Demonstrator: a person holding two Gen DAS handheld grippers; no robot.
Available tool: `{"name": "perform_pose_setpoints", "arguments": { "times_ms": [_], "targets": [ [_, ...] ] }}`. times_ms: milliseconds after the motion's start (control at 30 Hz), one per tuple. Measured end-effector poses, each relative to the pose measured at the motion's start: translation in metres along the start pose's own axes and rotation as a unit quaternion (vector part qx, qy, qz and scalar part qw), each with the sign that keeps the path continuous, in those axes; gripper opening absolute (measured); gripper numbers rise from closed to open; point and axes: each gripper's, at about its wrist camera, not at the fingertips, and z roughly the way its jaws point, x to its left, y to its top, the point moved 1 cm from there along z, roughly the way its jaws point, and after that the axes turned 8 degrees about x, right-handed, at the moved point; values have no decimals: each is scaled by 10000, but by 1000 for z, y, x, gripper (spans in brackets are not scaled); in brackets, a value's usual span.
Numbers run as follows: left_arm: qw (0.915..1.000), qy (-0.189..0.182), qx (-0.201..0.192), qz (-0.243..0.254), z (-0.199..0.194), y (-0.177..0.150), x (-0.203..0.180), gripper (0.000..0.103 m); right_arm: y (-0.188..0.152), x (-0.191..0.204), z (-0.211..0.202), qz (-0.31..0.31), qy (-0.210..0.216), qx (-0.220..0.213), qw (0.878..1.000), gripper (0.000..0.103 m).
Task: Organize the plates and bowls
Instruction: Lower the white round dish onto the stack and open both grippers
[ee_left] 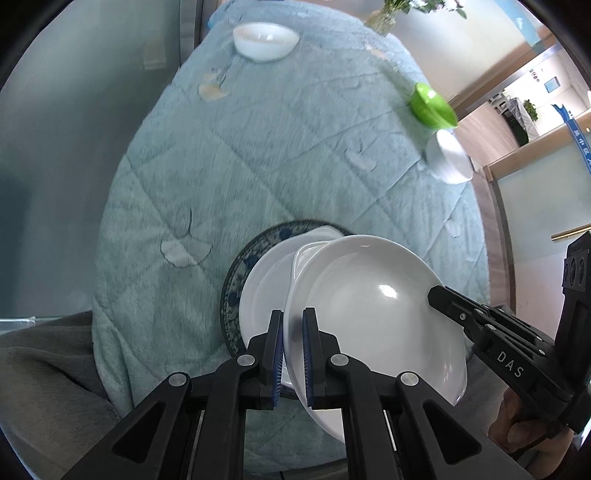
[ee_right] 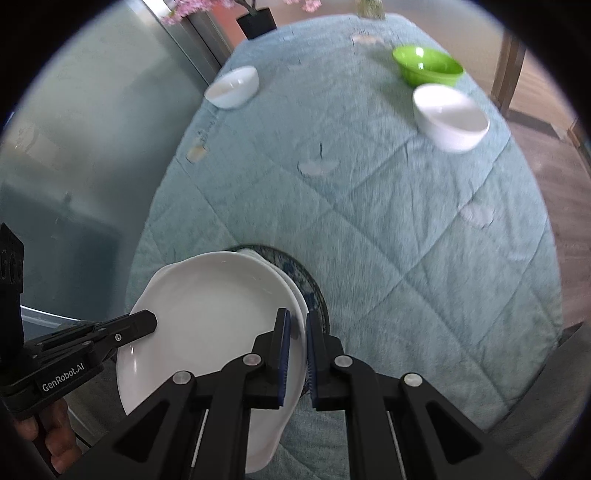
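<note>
Plate, clamped at opposite rims by both the left gripper and right gripper, hung just above the stack.

A dining corner in an office or showroom-like interior: a table under a quilted teal cloth, a flower vase, frosted glass partitions, wood flooring

The white plate is glossy and smooth, like glazed ceramic. A soft, quilted teal cloth covers the tabletop. The green bowl looks shiny.
</note>
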Motion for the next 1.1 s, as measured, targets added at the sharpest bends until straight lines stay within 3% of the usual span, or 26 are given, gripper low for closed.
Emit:
{"name": "perform_pose_setpoints", "arguments": {
  "times_ms": [300, 600, 1100],
  "targets": [
    [9997, -21, 160, -158, 36, 7, 21, 5, 1, -2, 36, 171, 25, 266, 9995, 8],
    [9997, -47, 174, -187, 54, 14, 28, 5, 7, -5, 54, 185, -31, 256, 9995, 8],
    [9999, -18, 9, -121, 59, 13, 29, 6, 9, -1, 66, 92, -66, 183, 9998, 11]
  ]
}}
